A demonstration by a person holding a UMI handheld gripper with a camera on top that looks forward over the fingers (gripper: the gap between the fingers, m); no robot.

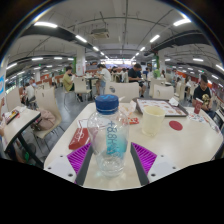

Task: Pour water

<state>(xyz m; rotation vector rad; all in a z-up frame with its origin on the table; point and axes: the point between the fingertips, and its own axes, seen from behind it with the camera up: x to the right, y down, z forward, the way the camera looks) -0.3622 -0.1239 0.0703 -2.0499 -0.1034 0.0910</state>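
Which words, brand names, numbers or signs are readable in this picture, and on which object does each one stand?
No text can be read here.
Water bottle, between the gripper fingers: pale label, print too blurred to read.
Cup beyond the bottle: no lettering visible.
Table: red patches, no words legible.
Background hall: any signs too small to read.

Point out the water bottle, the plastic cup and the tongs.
water bottle (108, 140): gripper view, on its label, standing between the fingers.
plastic cup (153, 121): gripper view, on its side wall.
tongs (111, 157): gripper view, midway between the fingertips.
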